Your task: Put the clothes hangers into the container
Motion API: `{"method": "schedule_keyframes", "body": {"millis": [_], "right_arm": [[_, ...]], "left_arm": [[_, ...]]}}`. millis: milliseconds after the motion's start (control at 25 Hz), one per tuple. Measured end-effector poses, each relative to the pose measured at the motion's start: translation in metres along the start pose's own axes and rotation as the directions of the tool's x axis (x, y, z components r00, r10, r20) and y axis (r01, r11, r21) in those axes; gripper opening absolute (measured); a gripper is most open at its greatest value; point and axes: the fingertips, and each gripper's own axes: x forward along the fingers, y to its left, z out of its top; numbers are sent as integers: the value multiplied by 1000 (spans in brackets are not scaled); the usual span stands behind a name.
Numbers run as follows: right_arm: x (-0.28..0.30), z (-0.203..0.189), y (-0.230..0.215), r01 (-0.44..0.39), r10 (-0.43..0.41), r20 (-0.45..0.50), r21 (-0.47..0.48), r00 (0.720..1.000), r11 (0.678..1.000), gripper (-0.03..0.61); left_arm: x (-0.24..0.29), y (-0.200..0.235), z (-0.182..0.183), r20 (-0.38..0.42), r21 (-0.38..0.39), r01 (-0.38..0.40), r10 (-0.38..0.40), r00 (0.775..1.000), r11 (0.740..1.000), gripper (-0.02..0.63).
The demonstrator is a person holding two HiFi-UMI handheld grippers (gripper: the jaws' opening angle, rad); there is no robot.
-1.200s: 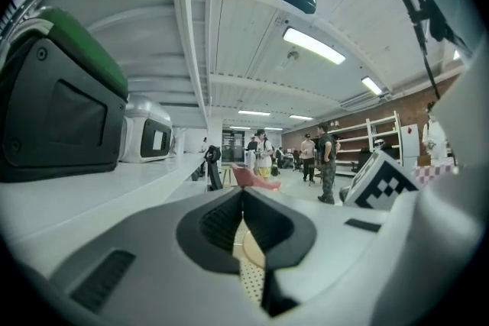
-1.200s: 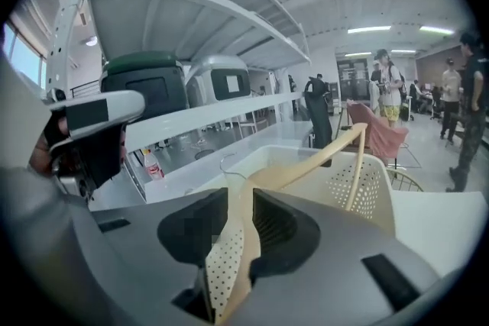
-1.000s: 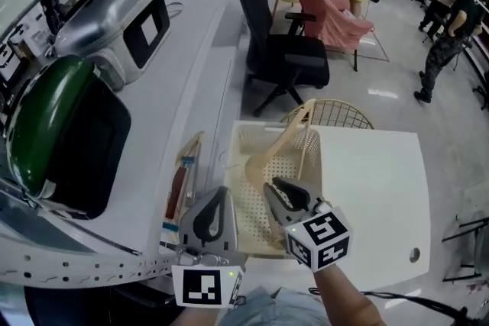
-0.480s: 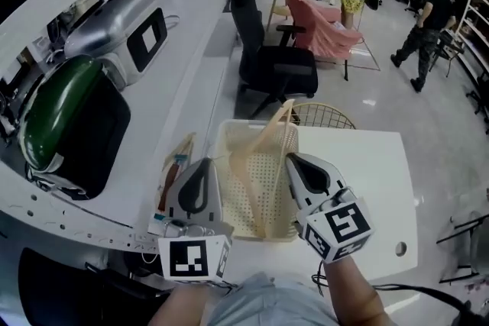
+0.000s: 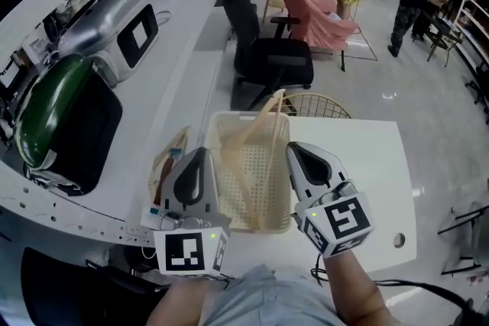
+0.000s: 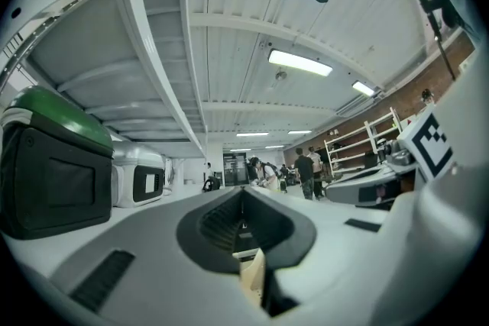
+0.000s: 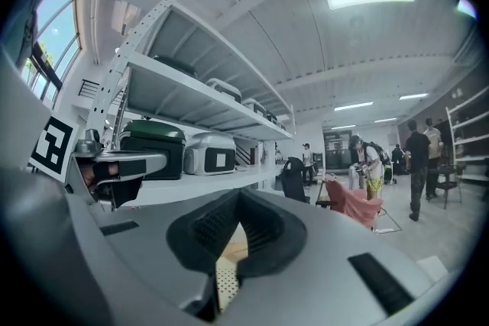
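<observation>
A cream perforated basket (image 5: pixel 248 164) stands on the white table (image 5: pixel 367 164). A beige clothes hanger (image 5: pixel 256 130) leans inside it, with one end poking over the far rim. My left gripper (image 5: pixel 200 158) is at the basket's left side and my right gripper (image 5: pixel 300 151) at its right side, both level with the near half. Both are shut with nothing held. In the left gripper view the gripper (image 6: pixel 243 193) has its jaws together, and beige plastic shows through the gap below them. The right gripper view shows that gripper (image 7: pixel 241 200) shut too, with perforated basket wall under it.
Flat packets and a wood-coloured hanger (image 5: pixel 170 164) lie on the counter left of the basket. A green case (image 5: pixel 57 114) and a silver case (image 5: pixel 114 23) sit on the left shelf. A black office chair (image 5: pixel 263 57) and a wire chair (image 5: pixel 317 104) stand beyond the table.
My right gripper, open over the basket a second ago, has shut and drawn back to the basket's right side. The hanger now leans more upright in the basket. The left gripper has barely moved.
</observation>
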Motion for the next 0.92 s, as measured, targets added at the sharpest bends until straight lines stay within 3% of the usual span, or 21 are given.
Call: {"method": "schedule_keyframes", "body": {"millis": [920], "right_arm": [[-10,-4,-8,-9,9,13,5,1000,1000,11]], "left_arm": [[3,-19,0,-2,4,15,-15,1000,1000,12]]}}
